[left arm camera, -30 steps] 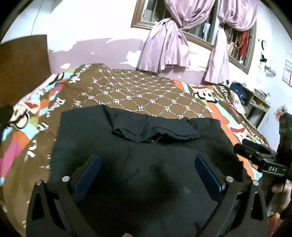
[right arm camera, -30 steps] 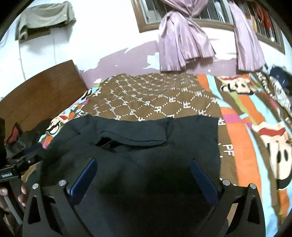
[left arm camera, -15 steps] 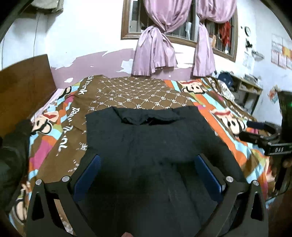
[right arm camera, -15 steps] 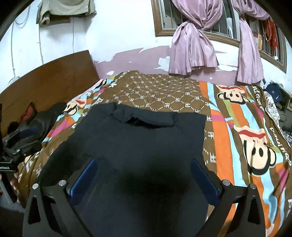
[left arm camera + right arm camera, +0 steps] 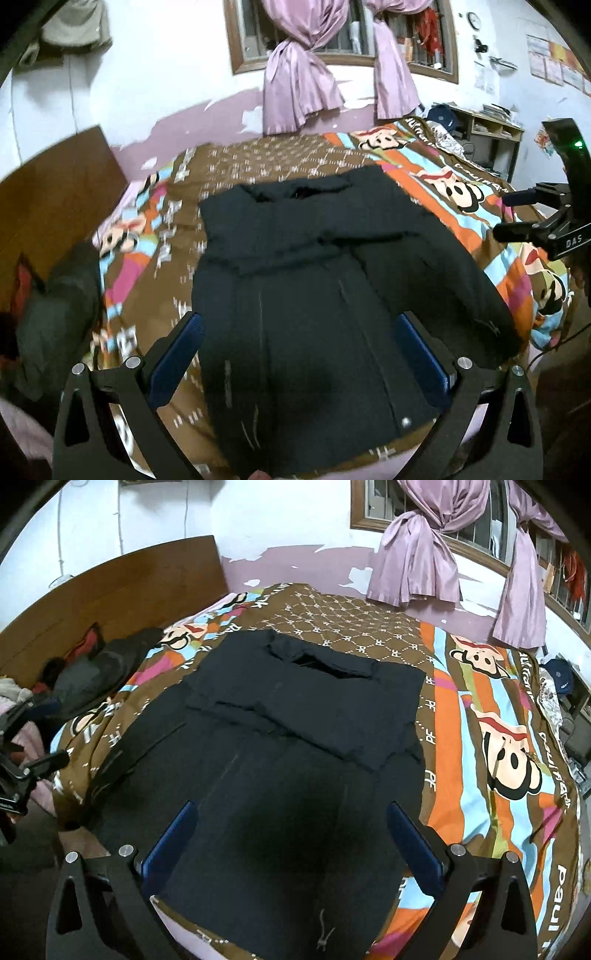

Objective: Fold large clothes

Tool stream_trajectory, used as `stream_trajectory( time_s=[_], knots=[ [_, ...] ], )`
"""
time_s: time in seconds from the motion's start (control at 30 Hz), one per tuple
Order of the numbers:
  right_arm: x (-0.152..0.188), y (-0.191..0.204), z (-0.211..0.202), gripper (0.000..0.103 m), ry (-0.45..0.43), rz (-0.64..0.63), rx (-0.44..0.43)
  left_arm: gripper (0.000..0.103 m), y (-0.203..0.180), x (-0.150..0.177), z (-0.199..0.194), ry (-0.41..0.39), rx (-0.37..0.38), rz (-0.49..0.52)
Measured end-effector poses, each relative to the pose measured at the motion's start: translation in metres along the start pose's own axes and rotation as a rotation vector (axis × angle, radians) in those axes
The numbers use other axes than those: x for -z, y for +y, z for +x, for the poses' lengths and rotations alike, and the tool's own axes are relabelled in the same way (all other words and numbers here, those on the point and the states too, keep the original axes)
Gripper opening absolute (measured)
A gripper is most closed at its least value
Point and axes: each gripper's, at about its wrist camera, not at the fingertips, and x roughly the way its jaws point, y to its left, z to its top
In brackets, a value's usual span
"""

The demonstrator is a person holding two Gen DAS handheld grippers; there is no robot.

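Room: a bedroom with white walls patched in peeling purple paint is seen, with a barred window (image 5: 343, 33) hung with knotted purple curtains (image 5: 301, 81).
Surface: a bed (image 5: 480, 716) is covered by a brown, orange and blue cartoon-print bedspread (image 5: 454, 192), with a wooden headboard (image 5: 110, 594) at one side.
Left hand-held gripper (image 5: 299, 354): it is held spread wide above the near edge of the bed; nothing is gripped between its blue pads (image 5: 173, 360).
Right hand-held gripper (image 5: 291, 845): it is likewise held wide apart over the near hem, with nothing caught between the fingers (image 5: 413, 849). In the left wrist view it is seen off the bed's right edge (image 5: 543, 229).
Black garment (image 5: 295, 746): a large dark jacket is laid flat across the bed, collar (image 5: 321, 657) toward the far wall, hem at the near edge. A sleeve appears folded across the chest, forming a ridge (image 5: 332, 236). A metal snap (image 5: 405, 421) is visible near the hem.
Outward: a heap of dark clothing (image 5: 96, 672) is piled by the headboard, apart from the jacket. A shelf unit (image 5: 487, 136) stands against the far right wall.
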Motion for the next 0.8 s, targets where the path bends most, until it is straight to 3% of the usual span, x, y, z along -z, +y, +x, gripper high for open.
stream_trajectory(
  time_s=[0.13, 0.27, 0.43, 0.53, 0.8],
  knots=[
    [0.018, 0.009, 0.004, 0.103, 0.012, -0.035, -0.025, 0.101, -0.007, 0.030, 0.003, 0.038, 0.004, -0.018],
    [0.044, 0.019, 0.023, 0.103, 0.088, -0.094, -0.059, 0.101, -0.027, 0.063, 0.004, 0.004, -0.097, 0.131],
    [0.092, 0.025, 0.060, 0.103, 0.260, -0.124, -0.101, 0.101, -0.031, 0.097, 0.027, 0.131, 0.002, 0.111],
    [0.118, 0.027, 0.078, 0.103, 0.344, -0.141, -0.101, 0.101, -0.038, 0.114, 0.043, 0.187, 0.000, 0.157],
    [0.132, 0.035, 0.095, 0.103, 0.374, -0.214, -0.082, 0.101, -0.042, 0.153, 0.071, 0.255, -0.038, 0.212]
  ],
)
